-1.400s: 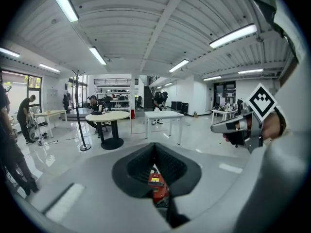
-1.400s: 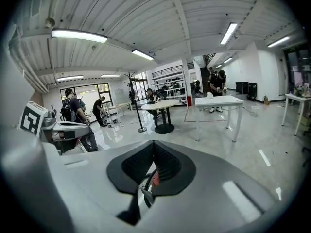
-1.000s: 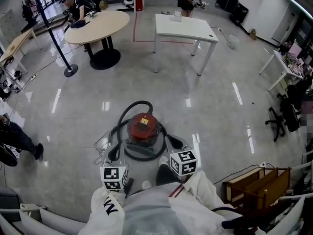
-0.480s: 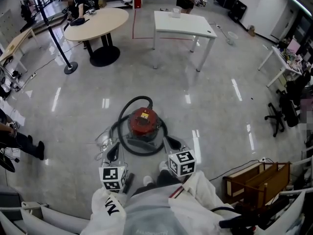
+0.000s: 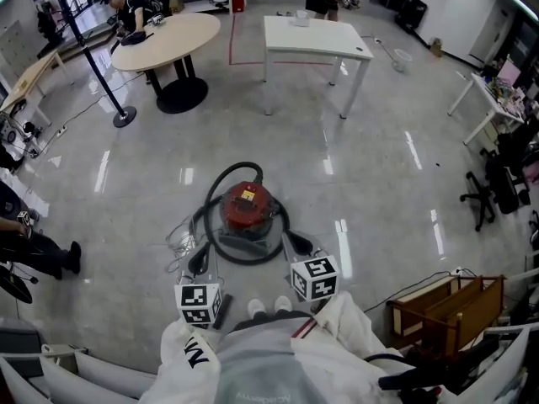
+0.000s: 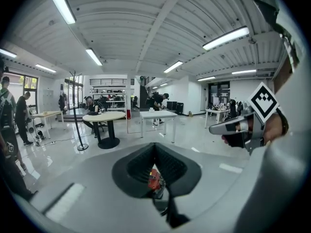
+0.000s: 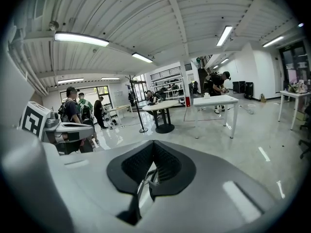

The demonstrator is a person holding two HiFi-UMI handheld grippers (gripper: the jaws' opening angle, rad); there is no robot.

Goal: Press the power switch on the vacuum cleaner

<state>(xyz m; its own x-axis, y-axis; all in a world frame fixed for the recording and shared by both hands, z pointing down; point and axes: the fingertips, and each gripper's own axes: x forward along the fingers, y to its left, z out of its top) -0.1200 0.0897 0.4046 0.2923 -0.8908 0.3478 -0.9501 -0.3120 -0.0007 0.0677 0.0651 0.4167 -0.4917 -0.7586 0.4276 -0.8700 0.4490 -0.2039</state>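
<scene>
Hovering near the red vacuum cleaner [image 5: 246, 209] on the floor [image 5: 379, 183], left gripper [image 5: 200, 263] and right gripper [image 5: 301, 245] both hold their jaws pressed together on nothing.

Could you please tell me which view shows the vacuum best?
The head view: the whole vacuum, with its hose looped round it. The left gripper view shows only a red sliver of it; the right gripper view, perhaps some hose.

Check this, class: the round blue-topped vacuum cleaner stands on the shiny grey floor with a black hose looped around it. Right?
No: the head view shows the top of the round vacuum cleaner is red, not blue. It does stand on the shiny grey floor with the black hose looped around it.
</scene>
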